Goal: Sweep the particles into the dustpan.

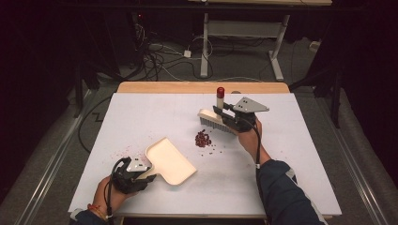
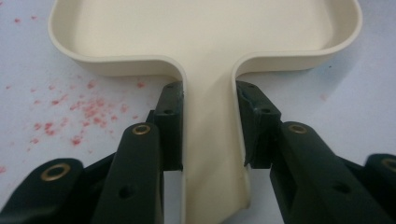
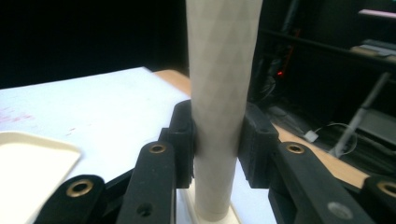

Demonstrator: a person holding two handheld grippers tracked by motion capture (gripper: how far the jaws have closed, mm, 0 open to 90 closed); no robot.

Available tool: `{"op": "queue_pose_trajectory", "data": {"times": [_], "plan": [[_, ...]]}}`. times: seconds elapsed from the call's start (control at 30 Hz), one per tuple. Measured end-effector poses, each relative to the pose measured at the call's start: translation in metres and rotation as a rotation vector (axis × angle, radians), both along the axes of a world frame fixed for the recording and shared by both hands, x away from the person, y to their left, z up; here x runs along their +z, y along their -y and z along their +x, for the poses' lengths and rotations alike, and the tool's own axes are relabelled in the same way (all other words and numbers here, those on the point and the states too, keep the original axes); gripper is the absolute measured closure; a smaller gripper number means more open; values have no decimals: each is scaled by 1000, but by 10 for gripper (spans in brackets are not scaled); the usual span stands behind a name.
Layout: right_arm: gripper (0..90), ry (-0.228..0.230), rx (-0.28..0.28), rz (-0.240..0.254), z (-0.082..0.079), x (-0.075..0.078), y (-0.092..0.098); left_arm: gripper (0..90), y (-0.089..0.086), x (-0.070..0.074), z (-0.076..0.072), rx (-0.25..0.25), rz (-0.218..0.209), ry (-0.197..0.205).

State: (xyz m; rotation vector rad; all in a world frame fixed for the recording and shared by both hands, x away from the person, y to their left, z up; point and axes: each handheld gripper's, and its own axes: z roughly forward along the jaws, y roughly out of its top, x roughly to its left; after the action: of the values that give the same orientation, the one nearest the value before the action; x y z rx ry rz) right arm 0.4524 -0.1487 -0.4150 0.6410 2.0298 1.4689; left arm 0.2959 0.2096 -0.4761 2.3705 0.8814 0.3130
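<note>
A cream dustpan (image 1: 170,161) lies flat on the white table (image 1: 281,164) at the front left. My left gripper (image 1: 146,175) is shut on its handle (image 2: 210,140), and the pads press both sides of it just behind the pan (image 2: 205,32). My right gripper (image 1: 220,112) is shut on the upright pale handle (image 3: 222,93) of a brush. The handle carries a red cap (image 1: 220,90), and the bristled brush head (image 1: 213,121) hangs low over the table. A small pile of dark red beans (image 1: 203,139) lies between brush and dustpan.
Faint red specks (image 2: 88,109) stain the table left of the dustpan. The dustpan's corner (image 3: 32,163) appears at the lower left of the right gripper view. Beyond the table's wooden far edge (image 1: 202,87) are cables and a desk frame (image 1: 244,28) on the floor.
</note>
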Motion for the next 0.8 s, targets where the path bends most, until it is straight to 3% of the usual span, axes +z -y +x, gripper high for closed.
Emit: {"op": "queue_pose_trajectory", "data": {"times": [0.43, 0.57, 0.8], "plan": [[686, 5, 53, -65, -29, -5, -17, 632, 22, -1, 14, -18, -13, -5], [684, 0, 108, -87, -39, -5, -20, 632, 29, -1, 18, -22, -9, -5], [681, -14, 125, -82, -49, -4, -19, 632, 39, 0, 23, -36, -4, -7]]}}
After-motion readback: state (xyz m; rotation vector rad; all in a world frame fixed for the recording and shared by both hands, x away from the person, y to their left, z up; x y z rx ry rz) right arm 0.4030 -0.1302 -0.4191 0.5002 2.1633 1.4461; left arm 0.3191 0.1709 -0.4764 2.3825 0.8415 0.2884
